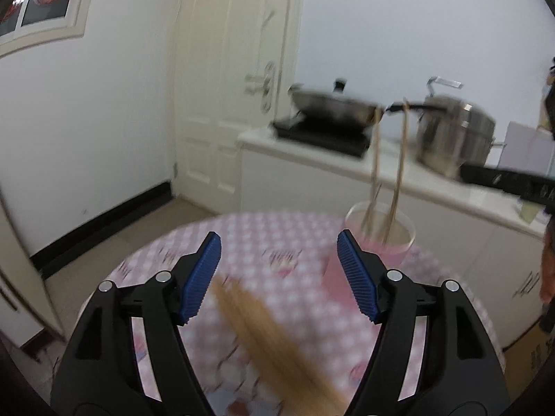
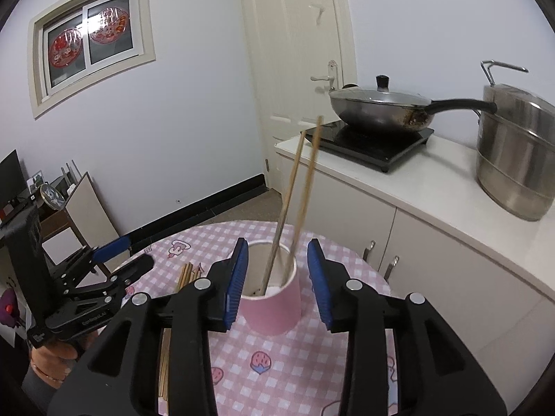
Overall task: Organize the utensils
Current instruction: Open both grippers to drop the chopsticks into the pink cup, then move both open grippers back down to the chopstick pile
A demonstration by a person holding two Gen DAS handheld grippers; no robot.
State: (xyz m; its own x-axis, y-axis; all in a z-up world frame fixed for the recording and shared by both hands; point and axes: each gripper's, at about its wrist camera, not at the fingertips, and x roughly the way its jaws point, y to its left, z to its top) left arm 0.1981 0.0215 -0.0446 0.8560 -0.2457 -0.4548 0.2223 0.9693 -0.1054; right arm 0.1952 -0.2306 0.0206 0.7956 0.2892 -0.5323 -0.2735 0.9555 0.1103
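Note:
A pink cup [image 2: 274, 308] stands on the round table with a pink checked cloth [image 2: 277, 374]. Two wooden chopsticks [image 2: 305, 187] stand in the cup, leaning to the upper right. My right gripper [image 2: 277, 277] is open, its blue pads on either side of the cup, holding nothing. Several loose chopsticks [image 2: 185, 275] lie on the cloth left of the cup. In the left wrist view my left gripper [image 1: 279, 270] is open above those chopsticks [image 1: 270, 339], which are blurred. The cup [image 1: 380, 239] with its chopsticks stands to the front right. The left gripper also shows in the right wrist view [image 2: 118, 256].
A white counter [image 2: 433, 187] stands behind the table with a black induction hob [image 2: 374, 142], a lidded wok [image 2: 378, 104] and a tall steel pot [image 2: 517, 152]. A white door [image 2: 295, 69] is behind. Low furniture [image 2: 79, 208] stands at the left wall.

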